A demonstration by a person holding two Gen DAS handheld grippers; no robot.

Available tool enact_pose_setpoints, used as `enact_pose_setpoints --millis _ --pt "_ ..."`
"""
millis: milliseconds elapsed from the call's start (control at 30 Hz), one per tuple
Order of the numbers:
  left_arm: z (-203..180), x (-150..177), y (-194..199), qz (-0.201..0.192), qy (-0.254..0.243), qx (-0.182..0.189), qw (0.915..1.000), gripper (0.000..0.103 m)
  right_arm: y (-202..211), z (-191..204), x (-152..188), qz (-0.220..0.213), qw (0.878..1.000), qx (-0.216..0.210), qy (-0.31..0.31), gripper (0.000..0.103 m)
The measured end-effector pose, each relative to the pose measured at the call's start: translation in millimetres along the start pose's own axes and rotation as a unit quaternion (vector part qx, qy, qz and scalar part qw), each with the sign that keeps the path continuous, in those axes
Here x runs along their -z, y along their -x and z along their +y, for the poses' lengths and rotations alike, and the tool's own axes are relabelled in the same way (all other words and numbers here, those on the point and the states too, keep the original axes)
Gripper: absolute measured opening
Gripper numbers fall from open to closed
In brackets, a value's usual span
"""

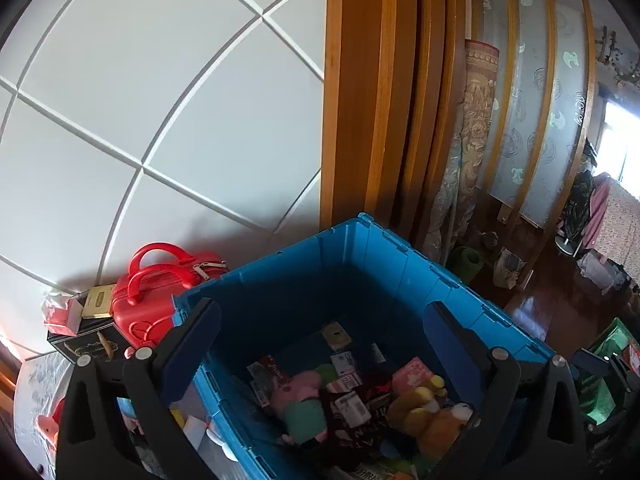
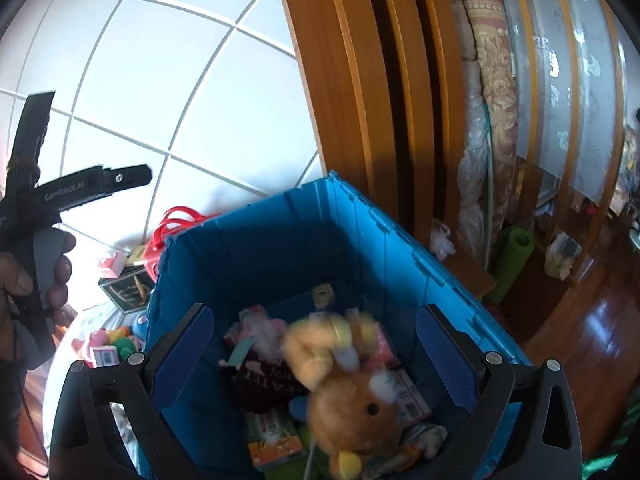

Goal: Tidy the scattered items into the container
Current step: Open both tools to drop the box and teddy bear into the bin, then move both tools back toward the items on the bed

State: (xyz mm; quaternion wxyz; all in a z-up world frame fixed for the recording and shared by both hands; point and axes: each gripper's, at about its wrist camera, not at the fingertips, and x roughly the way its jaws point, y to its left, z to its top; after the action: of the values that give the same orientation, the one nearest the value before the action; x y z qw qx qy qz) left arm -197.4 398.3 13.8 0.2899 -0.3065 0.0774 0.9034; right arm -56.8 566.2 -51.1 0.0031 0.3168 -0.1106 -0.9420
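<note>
Both grippers hang over a blue plastic crate (image 1: 360, 264), pointing down into it. The left gripper (image 1: 322, 320) has its fingers (image 1: 196, 336) spread wide with nothing between them, and the right gripper (image 2: 314, 324) is spread just as wide, also released. Under the right one a brown and yellow plush bear (image 2: 352, 400) is blurred, apart from both of its fingers (image 2: 444, 344), over the pile in the crate; from the left wrist view the same bear (image 1: 428, 412) lies toward the crate's right side. Beside it in the heap are a pink plush with a green body (image 1: 300, 404), a dark red bag with white lettering (image 2: 264, 384), a pink box (image 1: 412, 372) and several small cartons. At the far left of the right wrist view a hand (image 2: 44, 268) grips the handle of the left gripper. Left of the crate, against the white panelled wall (image 1: 140, 100), stands a red toy suitcase (image 1: 160, 296) next to a black box (image 1: 92, 340). More small toys lie on the counter (image 2: 80, 328) near the crate's left wall. To the right a wooden door frame (image 1: 360, 100) rises behind the crate, with a rolled green mat (image 2: 512, 264) on the floor beyond.
</note>
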Motion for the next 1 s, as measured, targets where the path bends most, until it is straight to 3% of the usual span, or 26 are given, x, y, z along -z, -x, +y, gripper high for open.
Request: enact_pose_setpoints --millis 300,533,1000 --pt "43.7 38.3 19.9 0.013 0.023 -0.033 0.9991 0.103 -4.2 21.0 2.0 0.006 1.0 -0.027 0.011 0.103" --pt "85.0 75.1 53.8 0.015 0.045 -0.078 0.9958 0.103 -7.4 54.0 6.2 0.005 0.997 -0.067 0.033 0.103" --pt "197.7 174.4 126.2 0.035 0.123 -0.141 0.9816 0.103 -15.3 166.2 23.8 0.016 0.987 -0.129 0.096 0.103"
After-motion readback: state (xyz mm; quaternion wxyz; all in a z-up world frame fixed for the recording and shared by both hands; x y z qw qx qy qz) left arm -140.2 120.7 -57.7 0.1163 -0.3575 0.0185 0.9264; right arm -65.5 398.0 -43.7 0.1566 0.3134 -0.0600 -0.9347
